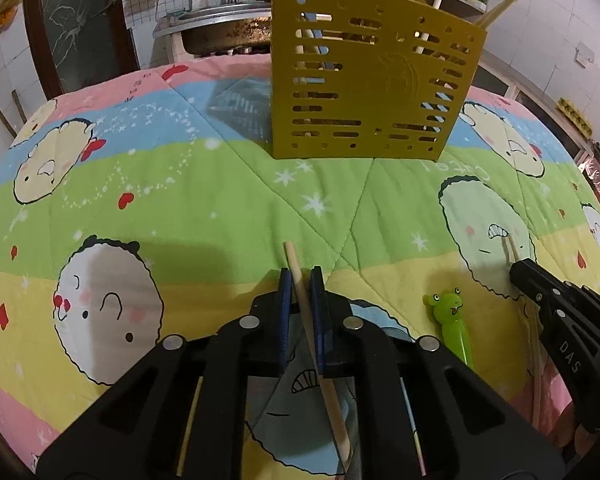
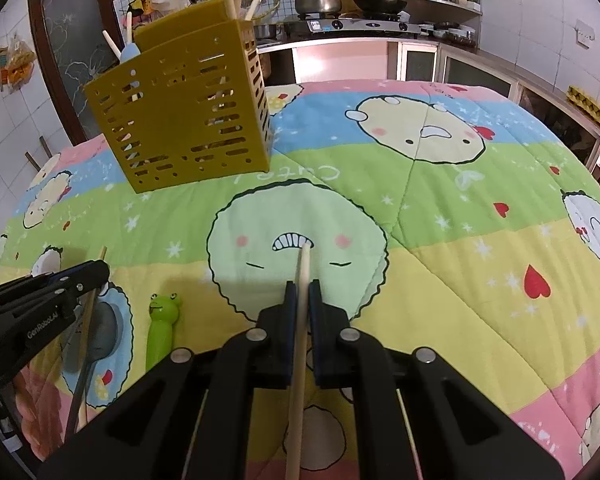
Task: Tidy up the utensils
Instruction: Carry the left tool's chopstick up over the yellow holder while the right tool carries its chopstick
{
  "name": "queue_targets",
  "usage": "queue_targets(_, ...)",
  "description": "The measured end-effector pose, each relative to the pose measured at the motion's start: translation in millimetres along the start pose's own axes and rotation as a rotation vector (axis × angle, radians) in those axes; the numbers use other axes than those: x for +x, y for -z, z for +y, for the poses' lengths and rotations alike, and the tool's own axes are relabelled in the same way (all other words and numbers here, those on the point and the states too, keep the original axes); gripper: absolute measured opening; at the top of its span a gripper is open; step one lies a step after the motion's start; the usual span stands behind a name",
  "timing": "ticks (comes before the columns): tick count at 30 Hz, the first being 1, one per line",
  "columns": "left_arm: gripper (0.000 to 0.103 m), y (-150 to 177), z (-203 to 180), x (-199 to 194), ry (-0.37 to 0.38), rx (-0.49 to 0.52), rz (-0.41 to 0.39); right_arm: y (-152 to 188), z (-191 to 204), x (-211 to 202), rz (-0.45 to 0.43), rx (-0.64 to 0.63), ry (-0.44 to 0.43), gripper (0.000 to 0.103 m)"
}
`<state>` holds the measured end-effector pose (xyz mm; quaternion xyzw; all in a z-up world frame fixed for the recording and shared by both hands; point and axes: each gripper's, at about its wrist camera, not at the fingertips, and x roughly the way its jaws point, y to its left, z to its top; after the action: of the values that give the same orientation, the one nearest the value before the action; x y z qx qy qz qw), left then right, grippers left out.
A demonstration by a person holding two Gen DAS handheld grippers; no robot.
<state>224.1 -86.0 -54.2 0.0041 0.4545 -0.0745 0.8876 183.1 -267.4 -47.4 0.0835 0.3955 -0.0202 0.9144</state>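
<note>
My left gripper is shut on a wooden chopstick that runs back between the fingers, its tip just past them. My right gripper is shut on another wooden chopstick, its tip pointing at the green face on the quilt. The yellow slotted utensil holder stands on the quilt beyond both grippers, also in the right wrist view, with several chopsticks and a blue-handled utensil in it. A green frog-handled utensil lies between the grippers, seen too in the left wrist view.
A colourful cartoon quilt covers the table. A dark spoon lies under the left gripper. A sink is behind the table, and a stove counter with pots and cabinets runs along the back and right.
</note>
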Motion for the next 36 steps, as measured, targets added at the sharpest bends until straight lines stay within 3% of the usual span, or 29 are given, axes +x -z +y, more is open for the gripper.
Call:
queue_targets(23, 0.005, -14.6, 28.9, -71.4, 0.053, 0.001, -0.223, -17.8, 4.9, -50.1, -0.138, 0.018, -0.008, 0.006)
queue_targets(36, 0.005, -17.9, 49.9, -110.5, 0.099, -0.009, -0.35, -26.6, 10.9, -91.9, -0.293, 0.018, -0.021, 0.006)
